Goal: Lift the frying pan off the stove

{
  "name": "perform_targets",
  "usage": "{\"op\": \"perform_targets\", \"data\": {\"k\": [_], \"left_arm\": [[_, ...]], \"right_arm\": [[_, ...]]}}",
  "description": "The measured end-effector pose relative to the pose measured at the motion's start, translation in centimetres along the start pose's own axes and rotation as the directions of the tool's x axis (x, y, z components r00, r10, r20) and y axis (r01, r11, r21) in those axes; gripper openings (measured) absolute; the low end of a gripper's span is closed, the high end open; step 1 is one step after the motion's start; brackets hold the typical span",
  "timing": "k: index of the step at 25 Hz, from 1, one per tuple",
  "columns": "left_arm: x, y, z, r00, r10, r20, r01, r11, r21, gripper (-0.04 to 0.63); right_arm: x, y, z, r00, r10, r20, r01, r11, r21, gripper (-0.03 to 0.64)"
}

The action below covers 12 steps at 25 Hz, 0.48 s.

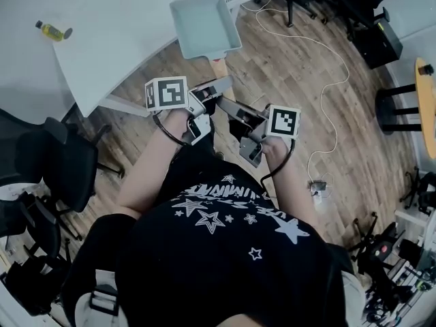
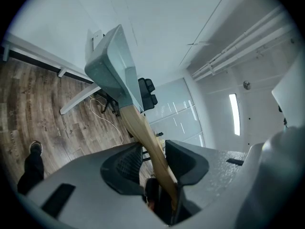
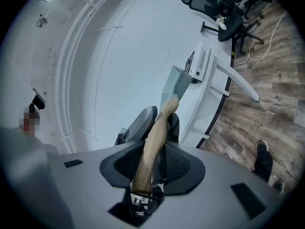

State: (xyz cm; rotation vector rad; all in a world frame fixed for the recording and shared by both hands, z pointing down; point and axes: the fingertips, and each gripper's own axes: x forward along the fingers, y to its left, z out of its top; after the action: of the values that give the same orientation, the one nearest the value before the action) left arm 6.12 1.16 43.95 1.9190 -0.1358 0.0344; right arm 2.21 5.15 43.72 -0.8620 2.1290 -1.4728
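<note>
Left tool [image 2: 152, 150] and right tool [image 3: 155, 152] both pinch the wooden handle [image 1: 219, 67] of the square frying pan [image 1: 204, 22], bare inside.

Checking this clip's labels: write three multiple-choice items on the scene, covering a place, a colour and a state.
1. Where is the small bottle? A on the white table; B on the floor; C on a chair.
2. The handle of the frying pan is: A black; B tan wood; C red.
3. The frying pan is: A on a stove; B on the floor; C held in the air.
Key: 1 A, it lies on the tabletop; 2 B, tan in every view; 3 C, left gripper and right gripper clamp the handle.
</note>
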Motion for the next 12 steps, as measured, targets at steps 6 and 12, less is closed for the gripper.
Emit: {"op": "perform_targets", "data": {"k": [6,12], "left_arm": [[-2.1,-1.4,-1.9,1.0,0.005,0.003,-0.005,1.0,-0.005,0.147],[-2.5,-1.4,-2.4,1.0,-0.009,-0.001,0.009,1.0,-0.013,0.147]], "right_arm": [[-0.4,1.9,-2.4,1.0,0.015,-0.005,-0.015,1.0,-0.006,0.13],[-0.4,2.3,-3.1,1.0,0.027,0.005,-0.027,1.0,-0.014,0.137]]}}
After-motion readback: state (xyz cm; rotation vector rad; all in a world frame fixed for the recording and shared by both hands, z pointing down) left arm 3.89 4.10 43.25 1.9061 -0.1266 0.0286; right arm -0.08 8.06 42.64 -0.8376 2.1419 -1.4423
